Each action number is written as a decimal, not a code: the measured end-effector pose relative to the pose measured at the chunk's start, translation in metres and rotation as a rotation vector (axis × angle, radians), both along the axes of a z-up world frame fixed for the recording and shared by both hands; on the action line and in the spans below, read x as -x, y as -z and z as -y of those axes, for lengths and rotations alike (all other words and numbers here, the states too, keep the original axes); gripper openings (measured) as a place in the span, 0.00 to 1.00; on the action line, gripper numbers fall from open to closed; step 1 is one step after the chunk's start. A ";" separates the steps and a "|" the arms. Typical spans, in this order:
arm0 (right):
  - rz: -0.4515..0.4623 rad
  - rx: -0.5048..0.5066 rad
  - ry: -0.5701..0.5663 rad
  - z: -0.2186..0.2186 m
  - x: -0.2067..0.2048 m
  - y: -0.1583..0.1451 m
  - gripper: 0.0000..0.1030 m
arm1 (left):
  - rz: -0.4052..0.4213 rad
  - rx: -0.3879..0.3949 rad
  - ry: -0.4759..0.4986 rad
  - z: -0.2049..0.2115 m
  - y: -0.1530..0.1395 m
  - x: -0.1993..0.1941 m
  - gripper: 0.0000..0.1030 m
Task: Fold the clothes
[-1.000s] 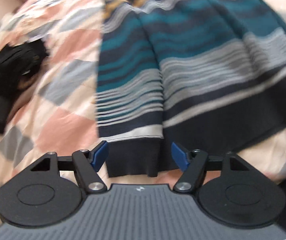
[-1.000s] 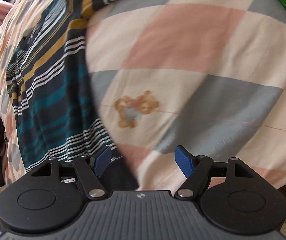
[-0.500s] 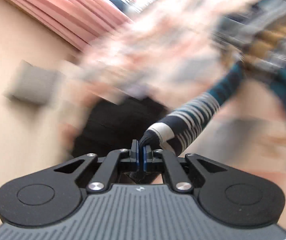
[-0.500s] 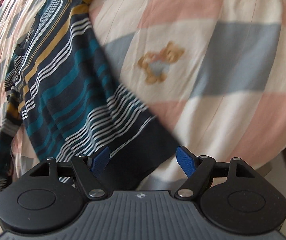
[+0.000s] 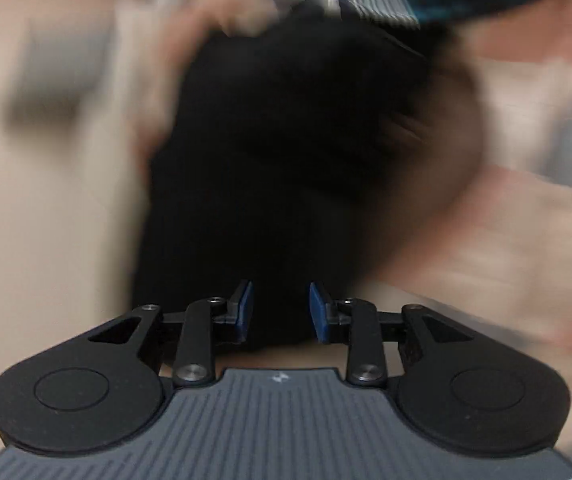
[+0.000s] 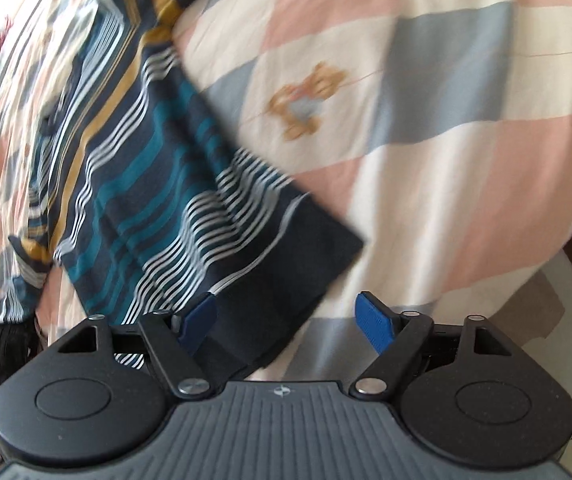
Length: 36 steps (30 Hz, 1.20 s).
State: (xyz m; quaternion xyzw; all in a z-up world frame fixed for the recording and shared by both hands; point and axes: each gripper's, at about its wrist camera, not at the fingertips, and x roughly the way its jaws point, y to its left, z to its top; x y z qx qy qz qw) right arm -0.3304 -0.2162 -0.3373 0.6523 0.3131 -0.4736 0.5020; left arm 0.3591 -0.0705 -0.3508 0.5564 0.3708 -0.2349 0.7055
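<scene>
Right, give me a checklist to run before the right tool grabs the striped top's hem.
1. Right tool open: ok.
2. Dark hem of the striped top between its fingers: ok, corner lies in the gap.
3. Only one garment in the gap: ok.
4. Left tool open and empty: ok.
5. Left tool clear of the black garment: cannot tell, view blurred.
6. Top lying flat on the checked bedsheet: not ok, left side rumpled.

No words, numbers or brand names can be read in either view. Only a small white emblem is printed on the ribbed grey body of the left gripper (image 5: 280, 312) and of the right gripper (image 6: 286, 322), too small to be made out.
</scene>
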 end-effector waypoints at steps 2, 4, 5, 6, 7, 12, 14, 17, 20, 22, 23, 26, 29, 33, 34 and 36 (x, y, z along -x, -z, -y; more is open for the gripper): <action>-0.022 0.009 0.000 -0.001 0.015 0.000 0.78 | -0.231 0.124 -0.094 -0.020 0.006 0.048 0.27; -0.035 0.014 -0.033 0.001 0.024 0.004 0.77 | -0.460 0.236 -0.148 -0.036 0.011 0.102 0.30; -0.036 0.021 -0.056 0.003 0.028 0.006 0.77 | -0.556 0.279 -0.139 -0.039 0.013 0.133 0.33; -0.030 0.035 -0.089 0.005 0.029 0.008 0.77 | -0.646 0.320 -0.129 -0.042 0.015 0.163 0.40; -0.021 0.053 -0.129 0.008 0.028 0.011 0.75 | -0.723 0.352 -0.117 -0.043 0.019 0.188 0.48; -0.004 0.137 -0.431 0.020 0.013 0.030 0.51 | -0.831 0.454 -0.175 -0.034 0.042 0.250 0.50; -0.024 0.189 -0.570 0.020 0.003 0.035 0.51 | -0.843 0.519 -0.270 -0.037 0.049 0.252 0.50; -0.037 0.276 -0.679 0.018 -0.004 0.043 0.51 | -0.807 0.598 -0.332 -0.038 0.053 0.242 0.56; -0.004 0.336 -0.730 0.019 -0.010 0.055 0.51 | -0.806 0.622 -0.307 -0.028 0.064 0.248 0.63; 0.011 0.349 -0.731 0.022 -0.019 0.067 0.41 | -0.792 0.590 -0.273 -0.017 0.077 0.256 0.65; 0.014 0.344 -0.729 0.024 -0.023 0.072 0.25 | -0.782 0.568 -0.268 -0.012 0.084 0.260 0.65; 0.038 0.283 -0.677 0.029 -0.024 0.073 0.04 | -0.774 0.521 -0.282 -0.003 0.087 0.264 0.05; 0.169 0.272 -0.535 0.033 0.021 0.037 0.02 | -0.708 0.596 -0.159 -0.011 0.030 0.269 0.05; 0.293 0.224 -0.353 0.030 0.087 0.012 0.01 | -0.601 0.683 -0.045 -0.045 -0.047 0.268 0.02; 0.307 0.203 -0.307 0.028 0.102 0.014 0.01 | -0.558 0.659 -0.034 -0.051 -0.049 0.268 0.02; 0.299 0.156 -0.243 0.025 0.116 0.032 0.01 | -0.585 0.603 -0.099 -0.057 -0.022 0.265 0.02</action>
